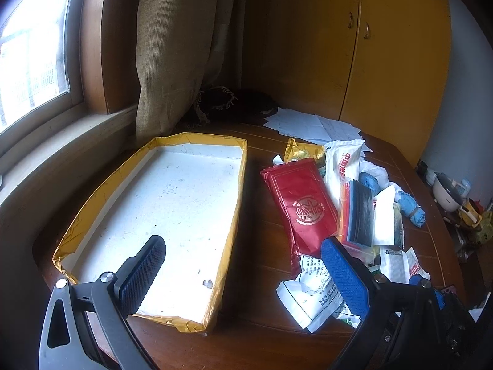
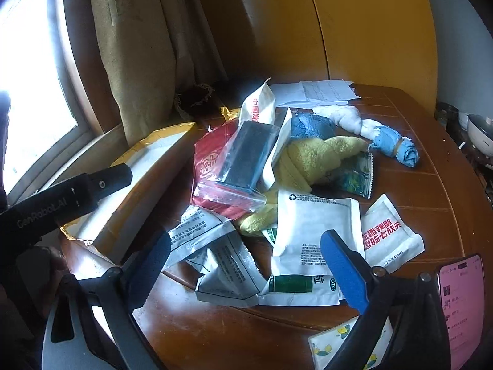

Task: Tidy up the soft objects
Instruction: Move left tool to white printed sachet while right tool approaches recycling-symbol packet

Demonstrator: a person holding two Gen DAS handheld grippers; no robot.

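**Hovering over the pile, box waiting empty**

Hovering above the wooden table [image 2: 400,185], both grippers are standing wide open and gripping nothing. The left gripper [image 1: 243,273] is sitting at the bottom centre of its view, one finger over the white floor of the gold-edged box [image 1: 228,215], the other over the near edge of the pile. The right gripper [image 2: 246,265] is straddling the white packets [image 2: 308,231] at the lower middle of its view.

The soft things are lying in a heap right of the box: a red pouch [image 1: 300,206], a clear bag [image 2: 243,160] holding something dark and resting on that pouch, a yellow towel [image 2: 317,157] at the frame's centre, and a blue-and-white cloth roll [image 2: 382,141] toward the upper right. The box is filling the left half of the left view and appears to be holding nothing yet, so sorting is probably just starting.

What matters for the coming move is nearness: the white packets are lying directly between the right gripper's fingers, just ahead of its tips, while the left gripper is mostly over the box. The right one seems the likelier picker. The top packet's long axis is running roughly away from the camera, along the fingers, so the fingers would be closing across its narrow width.
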